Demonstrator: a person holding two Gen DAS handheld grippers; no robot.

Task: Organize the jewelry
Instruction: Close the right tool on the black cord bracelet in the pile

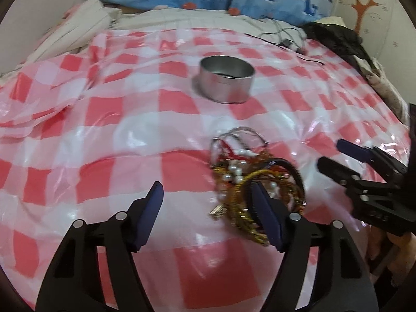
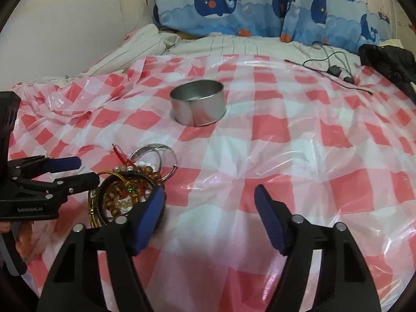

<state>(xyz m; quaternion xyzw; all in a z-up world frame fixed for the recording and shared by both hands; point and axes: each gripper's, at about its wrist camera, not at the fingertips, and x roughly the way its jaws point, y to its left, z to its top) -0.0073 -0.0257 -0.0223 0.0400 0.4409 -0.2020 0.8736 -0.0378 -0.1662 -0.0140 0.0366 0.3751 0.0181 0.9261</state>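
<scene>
Both tongs (image 1: 208,202) (image 2: 209,202) gape, grasping nothing, over checkered plastic sheet (image 2: 286,156) (bed, whale pillows (image 2: 234,7) behind).

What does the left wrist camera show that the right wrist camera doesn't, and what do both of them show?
Only the left wrist view shows the orange branch-shaped wall sticker and the left claw from behind, one finger against the jewelry. Only the right wrist view shows the whole whale on the pillows and the right claw from behind, open over bare cloth. Both show the jewelry pile, the round metal tin, the red checkered plastic cloth and the black cable.
</scene>
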